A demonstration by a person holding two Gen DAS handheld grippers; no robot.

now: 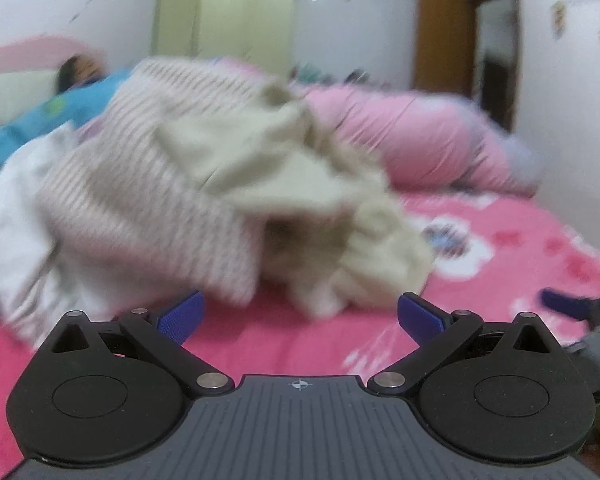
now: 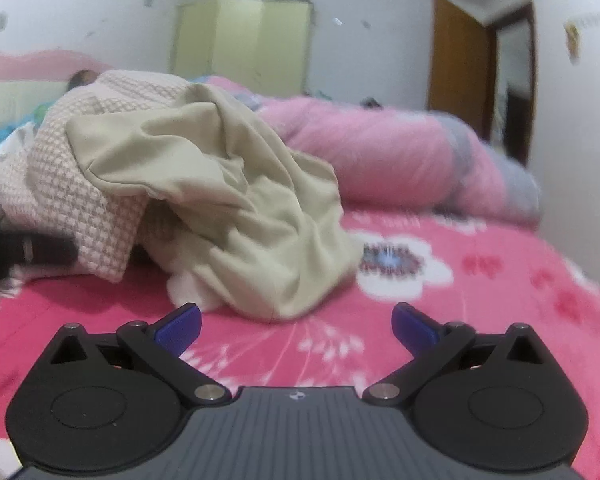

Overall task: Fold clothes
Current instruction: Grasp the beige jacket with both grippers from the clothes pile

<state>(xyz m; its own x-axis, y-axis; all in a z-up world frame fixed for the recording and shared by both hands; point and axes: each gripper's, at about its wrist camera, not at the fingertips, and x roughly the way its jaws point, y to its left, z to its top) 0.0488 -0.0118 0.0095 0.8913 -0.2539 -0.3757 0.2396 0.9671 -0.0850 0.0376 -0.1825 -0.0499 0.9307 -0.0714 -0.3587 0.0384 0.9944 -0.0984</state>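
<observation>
Right wrist view: pile of clothes on the bed (image 2: 480, 288), on the pink flowered sheet. Beige garment (image 2: 228, 200) draped crumpled over a pink-and-white checked piece (image 2: 68, 184), lower hem spilling down onto the sheet just ahead of the right tongs (image 2: 296, 326). Right tongs spread wide, holding nothing, blue pads (image 2: 180, 326) low over the sheet and near the beige hem, not touching it. Rolled pink quilt (image 2: 400, 160) behind the pile, well apart from the tongs.

Left wrist view, blurred: same beige garment (image 1: 260, 168) and checked piece (image 1: 140, 184), with some white cloth (image 1: 16, 216) at the far left. Left tongs (image 1: 298, 318) likewise wide and empty, short of the pile. Other tool's blue tip showing at the right edge.

Likely handling: thin, light, limp fabric, no stiffness, prone to bunch and slide off itself when lifted; not fragile. Best hold probably a single layer at the near hem or a corner of the beige garment, one pinch per side, well apart, to shake it flat on the open sheet. Risk: catching the checked piece underneath, or the sheet, in the same pinch.
</observation>
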